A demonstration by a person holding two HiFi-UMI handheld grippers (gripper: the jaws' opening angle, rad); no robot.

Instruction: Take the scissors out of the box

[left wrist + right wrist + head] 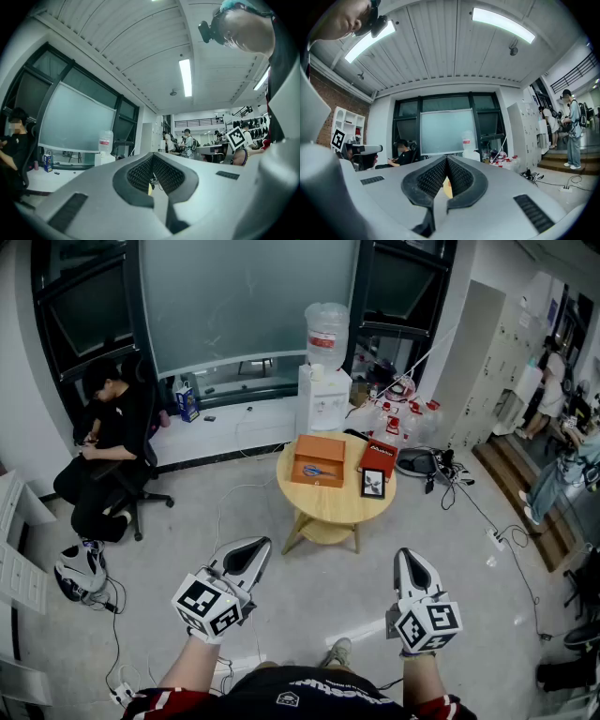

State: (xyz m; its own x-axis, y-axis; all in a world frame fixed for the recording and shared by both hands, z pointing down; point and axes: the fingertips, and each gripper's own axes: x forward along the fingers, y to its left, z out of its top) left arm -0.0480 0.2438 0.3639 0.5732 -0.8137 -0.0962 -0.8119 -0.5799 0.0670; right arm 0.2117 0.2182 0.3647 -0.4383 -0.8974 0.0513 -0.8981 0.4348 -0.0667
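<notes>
An open orange box [319, 460] sits on a round wooden table [330, 507] in the middle of the room. Blue-handled scissors [312, 470] lie inside it. Both grippers hover over the floor well short of the table, held about level and pointing toward it. My left gripper [255, 547] is shut with nothing between its jaws, and in the left gripper view its ribbed pads [140, 171] meet at the tip [152, 154]. The right gripper [406, 557] is likewise shut and empty, its pads [431, 178] touching at the tip [446, 158].
A red box [379, 458] and a small black picture frame [372, 485] share the table. Behind it stands a water dispenser [325, 381]. A person sits in a chair [112, 442] at the left. Cables and a power strip [497, 538] lie on the floor at the right.
</notes>
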